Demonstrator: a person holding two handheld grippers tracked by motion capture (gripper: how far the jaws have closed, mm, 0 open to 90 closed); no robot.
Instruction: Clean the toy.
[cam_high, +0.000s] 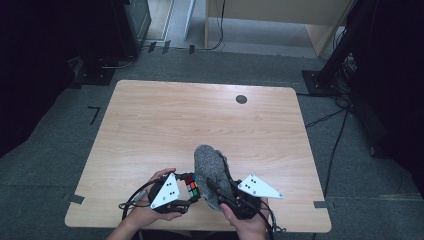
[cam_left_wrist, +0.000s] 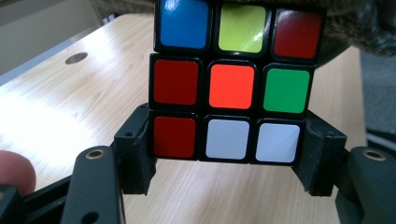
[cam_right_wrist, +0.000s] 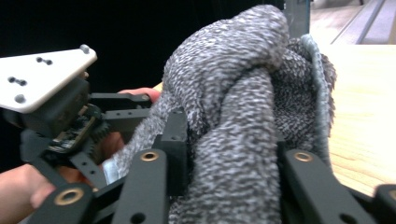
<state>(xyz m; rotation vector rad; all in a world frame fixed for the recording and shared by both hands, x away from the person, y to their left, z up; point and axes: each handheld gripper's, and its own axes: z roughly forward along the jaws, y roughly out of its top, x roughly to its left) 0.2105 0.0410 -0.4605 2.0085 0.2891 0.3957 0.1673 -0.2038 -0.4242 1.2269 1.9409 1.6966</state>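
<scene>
A scrambled colour cube is held just above the table's near edge, its face of red, orange, green, blue, yellow and white squares turned to the left gripper view. My left gripper is shut on the cube's lowest row, one jaw on each side. A grey knitted cloth stands bunched up right of the cube, touching it. My right gripper has a thick fold of that cloth filling the gap between its jaws, which press on it. The left gripper's body sits close beside the cloth.
The wooden table has a small round dark cap near its far edge. Dark equipment stands and cables lie on the grey floor around it. A light wooden desk stands beyond.
</scene>
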